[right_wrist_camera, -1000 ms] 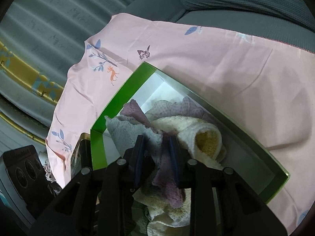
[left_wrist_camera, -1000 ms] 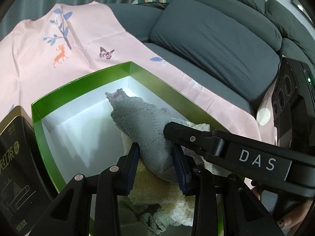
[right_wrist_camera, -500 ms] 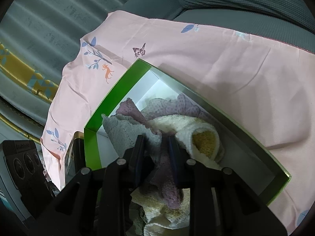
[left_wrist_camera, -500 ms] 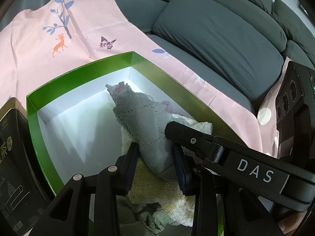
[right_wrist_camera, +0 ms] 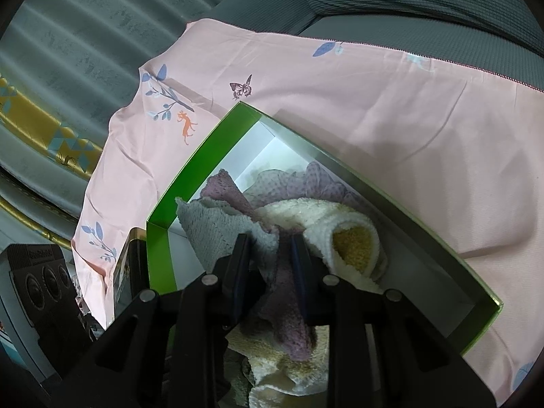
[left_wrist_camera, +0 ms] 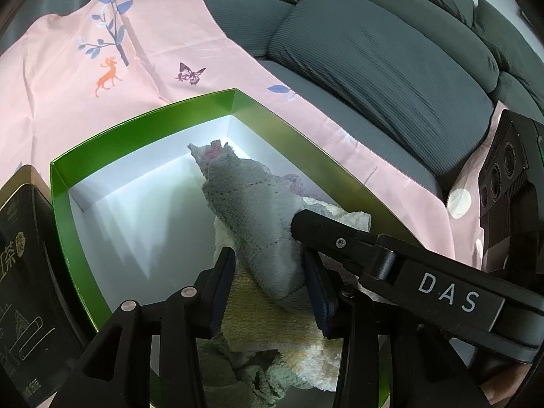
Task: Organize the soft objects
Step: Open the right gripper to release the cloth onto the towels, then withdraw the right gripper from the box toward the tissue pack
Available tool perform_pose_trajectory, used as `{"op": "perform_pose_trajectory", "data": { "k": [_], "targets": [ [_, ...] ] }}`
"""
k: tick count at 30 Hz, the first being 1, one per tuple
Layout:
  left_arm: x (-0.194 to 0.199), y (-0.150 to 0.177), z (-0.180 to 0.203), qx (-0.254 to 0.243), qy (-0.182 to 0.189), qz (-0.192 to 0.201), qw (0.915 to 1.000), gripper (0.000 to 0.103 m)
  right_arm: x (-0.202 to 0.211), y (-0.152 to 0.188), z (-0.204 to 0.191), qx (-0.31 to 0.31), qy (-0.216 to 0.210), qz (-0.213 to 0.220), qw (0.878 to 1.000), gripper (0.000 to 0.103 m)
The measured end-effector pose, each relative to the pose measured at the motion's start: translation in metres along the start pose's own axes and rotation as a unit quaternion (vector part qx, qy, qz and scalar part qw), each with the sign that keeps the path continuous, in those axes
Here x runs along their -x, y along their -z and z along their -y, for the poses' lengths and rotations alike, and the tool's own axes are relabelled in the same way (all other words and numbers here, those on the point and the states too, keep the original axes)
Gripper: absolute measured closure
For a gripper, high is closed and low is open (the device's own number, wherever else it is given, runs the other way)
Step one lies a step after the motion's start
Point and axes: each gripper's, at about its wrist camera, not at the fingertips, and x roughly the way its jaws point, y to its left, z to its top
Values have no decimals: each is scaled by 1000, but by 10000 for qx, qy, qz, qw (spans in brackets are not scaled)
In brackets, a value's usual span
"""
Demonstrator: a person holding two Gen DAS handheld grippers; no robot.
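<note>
A rolled grey towel (left_wrist_camera: 258,224) lies in the green box (left_wrist_camera: 142,125) on top of a cream-yellow towel (left_wrist_camera: 265,326). My left gripper (left_wrist_camera: 270,289) straddles the roll's near end. Its jaws are opening, and a slim gap shows at the left pad. From the right, my right gripper's finger (left_wrist_camera: 306,221) reaches into the roll. In the right wrist view the right gripper (right_wrist_camera: 272,265) is shut on a fold of grey and mauve towel (right_wrist_camera: 285,306), over the cream towel (right_wrist_camera: 340,224) inside the green box (right_wrist_camera: 190,183).
The box sits on a pink printed cloth (left_wrist_camera: 68,102) spread over a grey sofa (left_wrist_camera: 374,68). A black tin (left_wrist_camera: 20,272) stands against the box's left side. A lilac dotted cloth (right_wrist_camera: 306,180) lies at the box's far wall. White box floor (left_wrist_camera: 136,224) shows left of the towels.
The left jaws have spread slightly away from the grey roll, which has stayed in place. The right gripper's hold on the fold looks unchanged.
</note>
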Motion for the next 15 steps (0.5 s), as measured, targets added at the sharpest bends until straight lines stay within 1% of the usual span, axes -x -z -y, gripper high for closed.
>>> {"op": "perform_pose_trajectory", "data": {
  "k": [4, 6, 7, 8, 10, 13, 15],
  "targets": [
    [3, 1, -1, 13, -16, 65, 10000, 54, 2, 0, -1, -22, -22, 19, 10000, 78],
    [9, 2, 0, -43, -62, 160, 9998, 48, 8, 1, -3, 56, -10, 102, 9999, 76],
    [13, 3, 1, -92, -106, 231, 9996, 43, 10, 1, -4, 101, 12, 145, 9998, 74],
    [16, 3, 1, -123, -136, 278, 9994, 38, 14, 2, -6, 173, 71, 224, 9996, 67],
    [27, 5, 3, -209, -176, 386, 9989, 36, 23, 5, -9, 318, 158, 428, 9985, 59],
    [49, 11, 0, -263, -171, 461, 9984, 36, 34, 9, -13, 404, 167, 641, 9970, 55],
    [62, 15, -6, -255, -207, 476, 9983, 32, 42, 13, -18, 473, 130, 786, 9957, 50]
  ]
}}
